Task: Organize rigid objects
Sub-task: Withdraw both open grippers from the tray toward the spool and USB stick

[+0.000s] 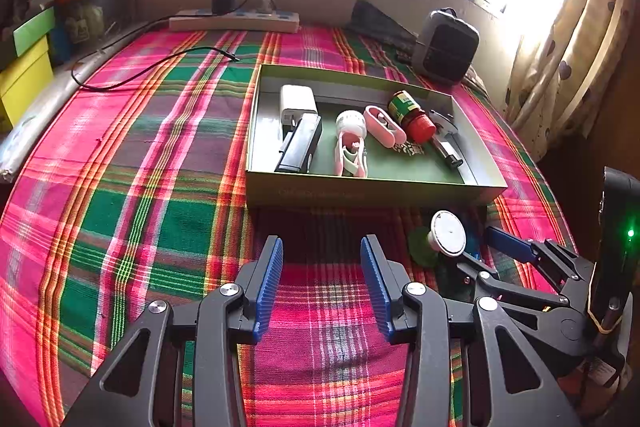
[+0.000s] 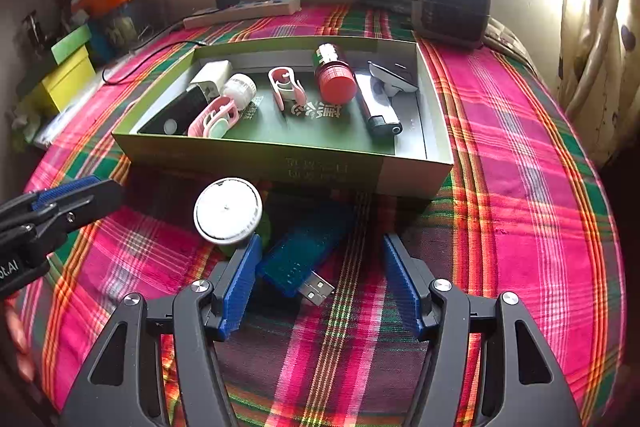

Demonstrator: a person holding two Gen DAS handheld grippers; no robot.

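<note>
Right gripper [image 2: 320,283] over the USB stick [image 2: 298,259], nothing gripped yet.
Its jaws stood wide, empty, straddling the stick on the plaid cloth [image 2: 520,147] just near of the green box [image 2: 416,171]. Left gripper [image 1: 322,291] sat half open, empty, further left. Risk: the left finger [image 2: 240,283] touched both the stick and the white-capped bottle [image 2: 228,211], so closing could drag the bottle or twist the stick askew.

surface: plaid cloth [image 1: 160,155] | on it: green box [image 1: 360,193], usb stick [image 2: 304,251], power strip [image 1: 234,21]
</note>
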